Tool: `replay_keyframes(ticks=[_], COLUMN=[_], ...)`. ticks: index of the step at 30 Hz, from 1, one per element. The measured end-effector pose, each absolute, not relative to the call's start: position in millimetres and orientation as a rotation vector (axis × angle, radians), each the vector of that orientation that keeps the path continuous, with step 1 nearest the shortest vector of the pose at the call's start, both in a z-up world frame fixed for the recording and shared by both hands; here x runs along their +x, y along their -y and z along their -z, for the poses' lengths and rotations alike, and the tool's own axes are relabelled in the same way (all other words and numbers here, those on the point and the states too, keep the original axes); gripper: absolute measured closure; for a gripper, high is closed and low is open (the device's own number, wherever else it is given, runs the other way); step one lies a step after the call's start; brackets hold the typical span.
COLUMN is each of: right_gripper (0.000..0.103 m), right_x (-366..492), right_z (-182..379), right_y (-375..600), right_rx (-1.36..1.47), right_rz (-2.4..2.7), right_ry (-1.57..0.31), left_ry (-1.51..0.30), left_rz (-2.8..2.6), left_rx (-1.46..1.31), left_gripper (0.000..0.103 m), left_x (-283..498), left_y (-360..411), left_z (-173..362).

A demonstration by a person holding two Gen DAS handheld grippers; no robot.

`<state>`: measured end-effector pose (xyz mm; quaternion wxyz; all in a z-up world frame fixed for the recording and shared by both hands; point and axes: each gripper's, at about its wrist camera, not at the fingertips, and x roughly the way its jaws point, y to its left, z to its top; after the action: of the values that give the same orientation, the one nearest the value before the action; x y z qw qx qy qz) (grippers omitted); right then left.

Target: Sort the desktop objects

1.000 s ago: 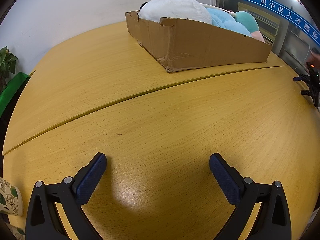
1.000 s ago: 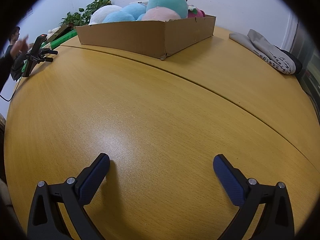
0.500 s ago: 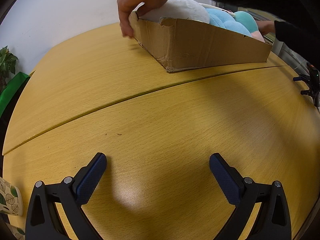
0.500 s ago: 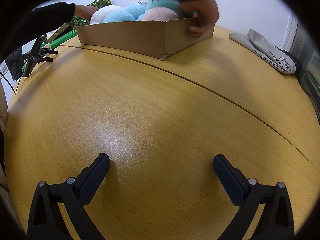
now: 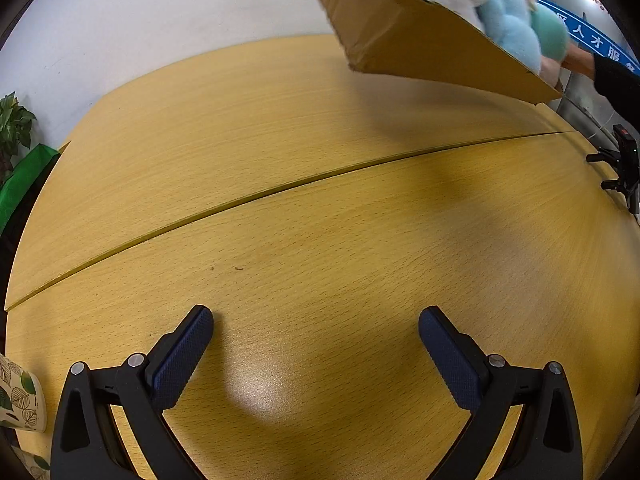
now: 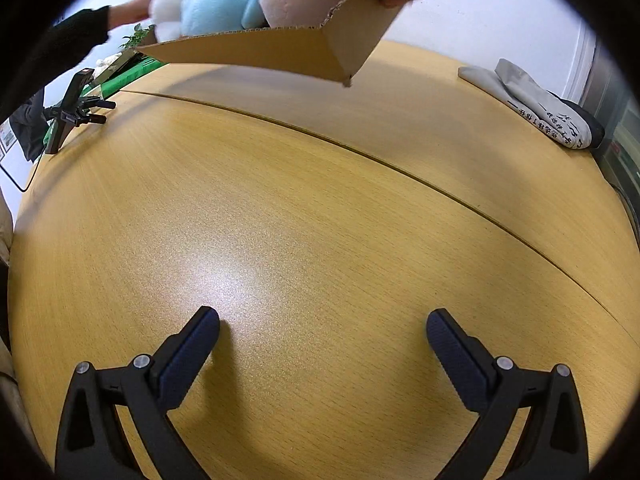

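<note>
Plush toys point(image 6: 224, 0) ride in a tilted cardboard box point(image 6: 280, 50), lifted off the table point(image 6: 320, 208) at 12 o'clock.
Both the left gripper point(image 5: 316, 334) and right gripper point(image 6: 323, 334) have fingers apart, empty. The toys look soft, light, squashable; pinch a bulging body, not loose fur.

Wood-grain table point(image 5: 320, 208) with a semi-gloss finish; corrugated cardboard box point(image 6: 256, 54); fluffy plush toys point(image 6: 216, 4); textured matt finger pads point(image 5: 182, 354).
</note>
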<state>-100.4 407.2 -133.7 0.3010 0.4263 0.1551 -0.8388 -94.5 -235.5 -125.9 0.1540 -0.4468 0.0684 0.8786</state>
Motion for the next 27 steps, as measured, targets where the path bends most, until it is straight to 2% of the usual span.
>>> replay_keyframes(ticks=[27], right_gripper=[0.0], right_x=[-100.8], right_z=[130.1], right_y=[-407.9], right_rx=[1.133], right_rz=[2.223], right_ry=[-0.405], left_ry=[-0.196], left_rz=[-2.518], left_rx=[-1.281], left_gripper=[0.0], left_x=[-104.0], left_y=[239.9], left_z=[121.2])
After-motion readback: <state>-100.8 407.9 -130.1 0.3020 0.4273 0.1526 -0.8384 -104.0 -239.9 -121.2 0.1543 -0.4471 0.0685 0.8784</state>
